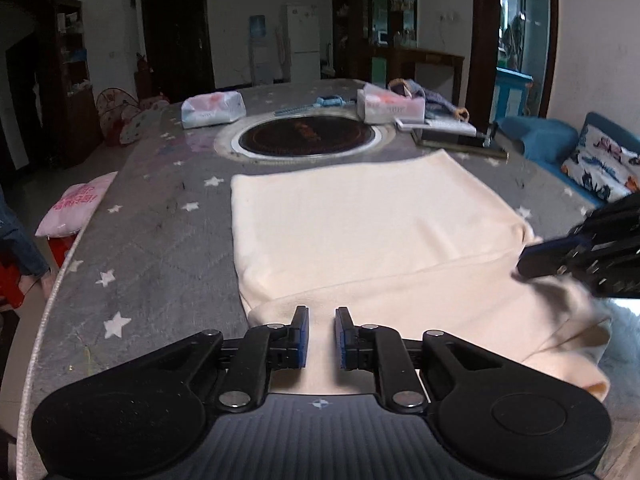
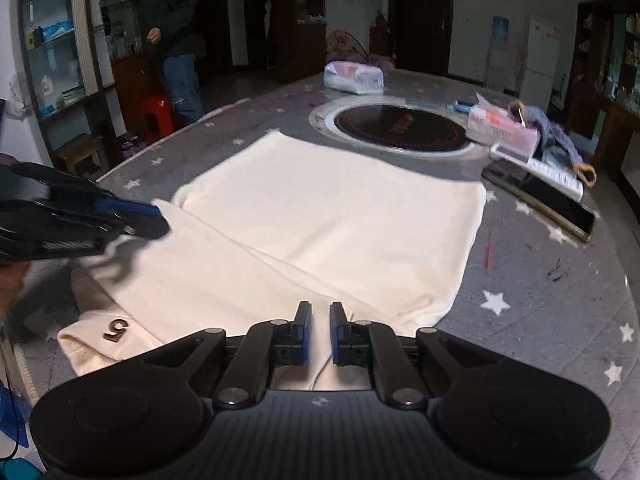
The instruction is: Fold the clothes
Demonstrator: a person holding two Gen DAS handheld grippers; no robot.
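Cream garment [image 1: 360, 232] with a dark "5" mark [image 2: 116, 330]; grey tablecloth [image 1: 152, 240] patterned with white stars.

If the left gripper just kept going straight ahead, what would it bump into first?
Probably the cream fabric garment spread on the grey star-patterned table: the left gripper, jaws apart, points along it. Beyond lies the round black inset hotplate; depth is unclear.

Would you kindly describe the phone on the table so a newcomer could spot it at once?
Start at the round black hotplate sunk in the grey star-patterned table. To its right, past the pink tissue box, lies the phone, beside the cream garment. It is the only flat, glossy black slab there.
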